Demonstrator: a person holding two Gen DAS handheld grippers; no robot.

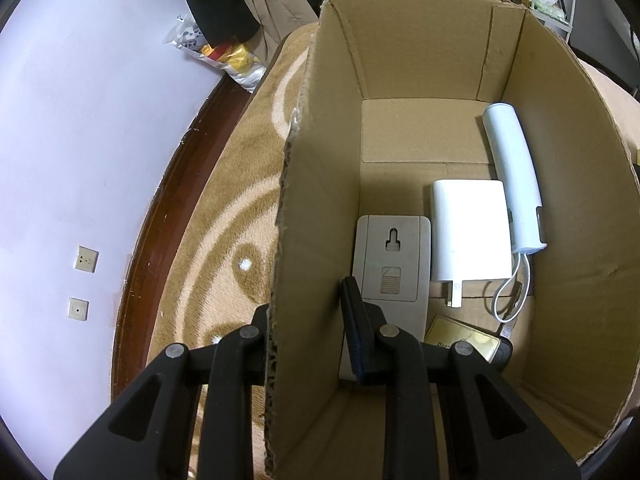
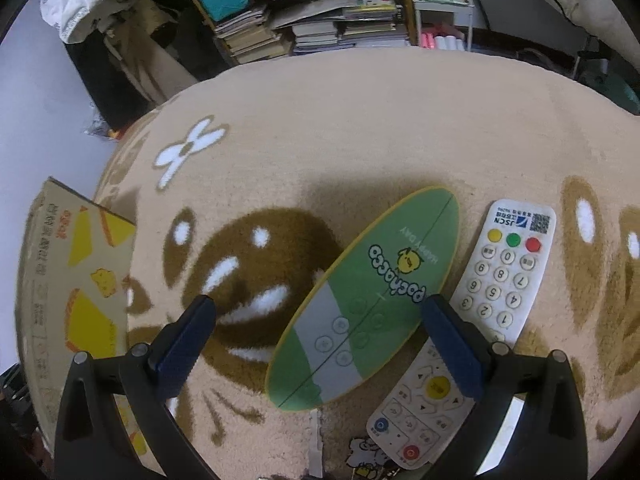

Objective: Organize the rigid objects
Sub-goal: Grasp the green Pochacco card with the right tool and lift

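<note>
In the left wrist view my left gripper (image 1: pixel 306 304) straddles the left wall of an open cardboard box (image 1: pixel 312 200), one finger outside and one inside, shut on that wall. On the box floor lie a beige plate with a keyhole slot (image 1: pixel 392 260), a white plug adapter (image 1: pixel 472 232), a white cylindrical device (image 1: pixel 516 176) with its cable (image 1: pixel 516 292), and a gold card (image 1: pixel 464 340). In the right wrist view my right gripper (image 2: pixel 318 300) is open low over a green oval Pochacco board (image 2: pixel 368 296). A white remote control (image 2: pixel 480 308) lies just right of it, partly under the right finger.
The beige patterned rug (image 2: pixel 360 128) carries everything. The box's printed outer side (image 2: pixel 72 280) stands at the left of the right wrist view. Stacked books on shelves (image 2: pixel 320 20) lie beyond the rug. A white wall with sockets (image 1: pixel 84 258) and a plastic bag (image 1: pixel 228 56) sit left of the box.
</note>
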